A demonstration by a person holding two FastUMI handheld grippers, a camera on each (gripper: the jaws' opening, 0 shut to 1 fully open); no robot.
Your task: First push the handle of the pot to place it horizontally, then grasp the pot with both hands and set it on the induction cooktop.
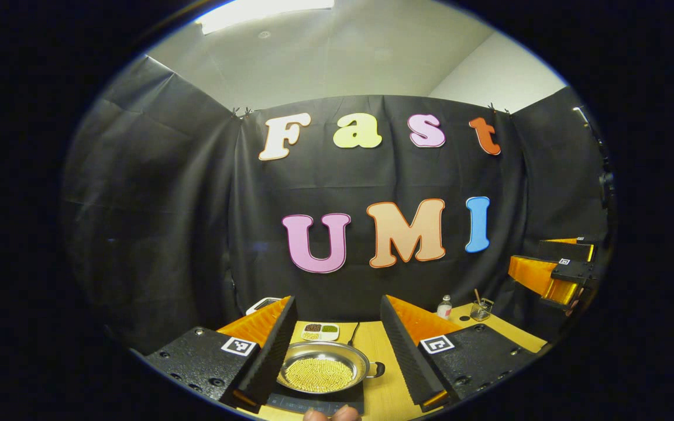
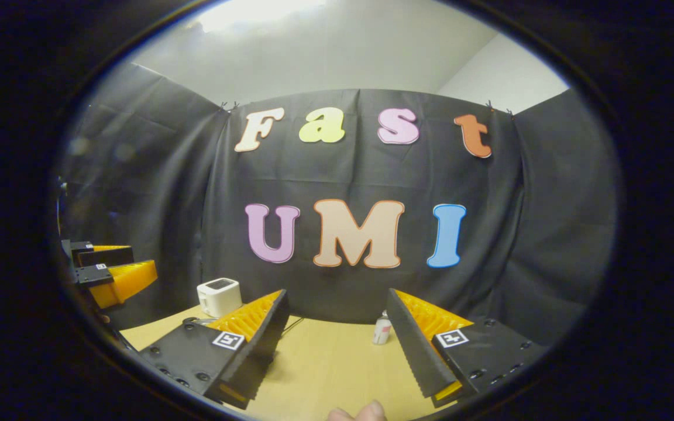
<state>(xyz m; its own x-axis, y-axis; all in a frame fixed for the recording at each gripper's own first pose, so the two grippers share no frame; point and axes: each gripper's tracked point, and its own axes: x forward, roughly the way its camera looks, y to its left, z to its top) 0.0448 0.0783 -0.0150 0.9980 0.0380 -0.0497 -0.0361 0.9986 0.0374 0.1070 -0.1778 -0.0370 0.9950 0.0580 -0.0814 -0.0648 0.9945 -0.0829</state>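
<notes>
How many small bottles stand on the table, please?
1, as far as can be seen: a small bottle stands near the back edge of the table, before the black cloth. Others may be hidden behind the fingers.

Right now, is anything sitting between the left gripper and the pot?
Nothing visible does. In the left gripper view the pot, filled with yellow grains, sits on the induction cooktop directly ahead, framed by the open left gripper. The divided dish lies behind the pot.
</notes>
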